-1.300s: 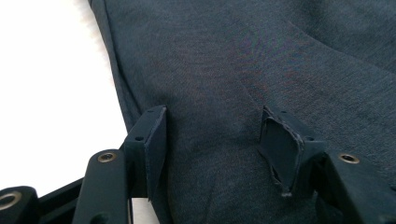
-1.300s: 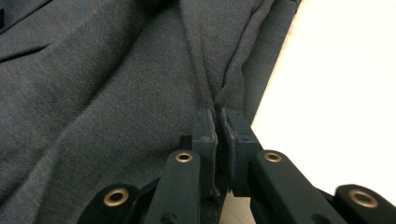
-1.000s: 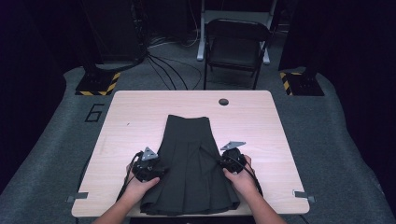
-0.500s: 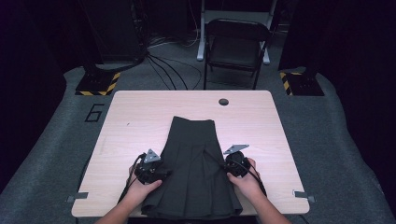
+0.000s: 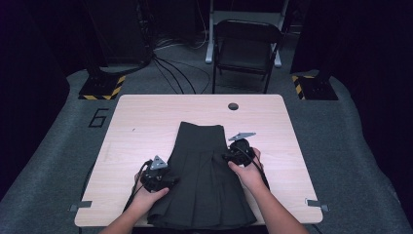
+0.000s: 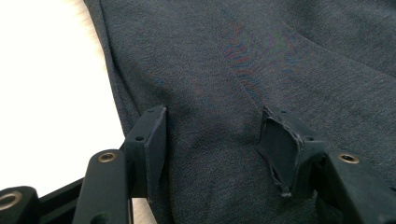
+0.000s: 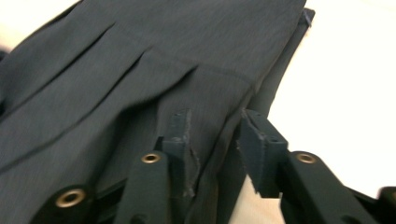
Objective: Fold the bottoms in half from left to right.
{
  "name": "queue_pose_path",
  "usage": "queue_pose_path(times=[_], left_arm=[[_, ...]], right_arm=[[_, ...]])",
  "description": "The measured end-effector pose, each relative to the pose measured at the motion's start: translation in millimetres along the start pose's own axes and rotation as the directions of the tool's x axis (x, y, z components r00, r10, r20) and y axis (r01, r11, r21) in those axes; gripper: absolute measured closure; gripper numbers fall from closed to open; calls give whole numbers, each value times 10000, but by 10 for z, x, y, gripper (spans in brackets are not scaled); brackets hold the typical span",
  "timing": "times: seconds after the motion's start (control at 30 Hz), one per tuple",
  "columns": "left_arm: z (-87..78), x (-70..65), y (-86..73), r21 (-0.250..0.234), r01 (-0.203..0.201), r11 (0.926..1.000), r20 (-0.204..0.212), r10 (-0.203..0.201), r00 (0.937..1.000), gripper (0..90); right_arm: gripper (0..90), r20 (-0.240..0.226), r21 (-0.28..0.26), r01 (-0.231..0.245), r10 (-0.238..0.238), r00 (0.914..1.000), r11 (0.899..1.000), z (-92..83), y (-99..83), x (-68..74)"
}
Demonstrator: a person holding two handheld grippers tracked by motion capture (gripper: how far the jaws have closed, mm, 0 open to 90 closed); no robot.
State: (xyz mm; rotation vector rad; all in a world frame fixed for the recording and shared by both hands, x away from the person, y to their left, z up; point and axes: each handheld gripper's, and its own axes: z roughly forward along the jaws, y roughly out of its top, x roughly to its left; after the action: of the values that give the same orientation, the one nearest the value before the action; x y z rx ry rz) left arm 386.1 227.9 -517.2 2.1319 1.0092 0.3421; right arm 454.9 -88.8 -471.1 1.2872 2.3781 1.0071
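A dark pleated skirt (image 5: 204,180) lies flat on the light wooden table (image 5: 146,122), waistband at the far end. My left gripper (image 5: 171,181) rests at the skirt's left edge. In the left gripper view its jaws (image 6: 215,140) stand wide apart, open, over flat fabric (image 6: 233,70). My right gripper (image 5: 227,157) is at the skirt's right edge, farther up the table. Its jaws (image 7: 217,135) have just been opening. A raised fold of the skirt's side edge (image 7: 140,56) stands between them, with a gap to the right pad (image 7: 261,144).
A round cable hole (image 5: 233,106) sits near the table's far edge. A dark folding chair (image 5: 246,48) stands behind the table. Yellow-and-black taped stand bases (image 5: 102,87) flank it on the grey floor. Bare tabletop lies on both sides of the skirt.
My right gripper has moved up and away from the person along the skirt's right edge, and its jaws have opened. The left gripper has stayed put.
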Motion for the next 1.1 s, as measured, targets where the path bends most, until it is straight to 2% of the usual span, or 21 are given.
queue_pose_path(times=[0.03,0.07,0.13,0.2,0.3,0.37,0.57,0.7,0.77,0.93,1.07,1.1], left_arm=[[-1,1,0,2,5,10000,8,-5,10000,418],[-2,3,1,30,6,10000,35,-6,10000,418],[-3,4,1,33,-1,10000,42,1,10000,418],[-5,6,1,46,-24,10000,46,24,10000,418],[-3,10,1,16,-33,10000,62,33,10000,418],[-4,19,8,49,13,10000,122,-13,9999,417],[-7,87,93,35,177,9998,167,-178,9997,427],[39,170,219,-11,391,9992,92,-391,9992,428],[57,222,311,-2,270,9996,84,-270,9996,431],[174,366,567,-417,202,9989,-298,-215,9993,441],[294,490,756,-754,542,9957,-311,-567,9979,450],[337,509,793,-887,651,9939,-435,-691,9967,450]], right_arm=[[580,-13,32,-109,109,9999,9999,43,25,-4],[569,129,83,34,-35,9999,10000,91,49,-19],[543,392,172,30,-36,9992,9998,188,75,-41],[523,573,330,-166,147,9982,9993,267,78,-70],[530,570,674,-188,150,9983,9975,355,60,-129],[576,470,913,-51,8,9989,9958,403,37,-145],[615,338,771,44,-71,9994,9970,432,2,-138],[617,278,725,35,-55,9996,9974,432,-6,-142],[617,301,685,84,-105,9995,9976,429,-13,-142],[617,196,628,25,-37,9998,9980,432,-22,-157],[617,210,653,51,-65,9998,9979,431,-19,-154],[618,214,653,49,-63,9998,9979,431,-20,-154]])
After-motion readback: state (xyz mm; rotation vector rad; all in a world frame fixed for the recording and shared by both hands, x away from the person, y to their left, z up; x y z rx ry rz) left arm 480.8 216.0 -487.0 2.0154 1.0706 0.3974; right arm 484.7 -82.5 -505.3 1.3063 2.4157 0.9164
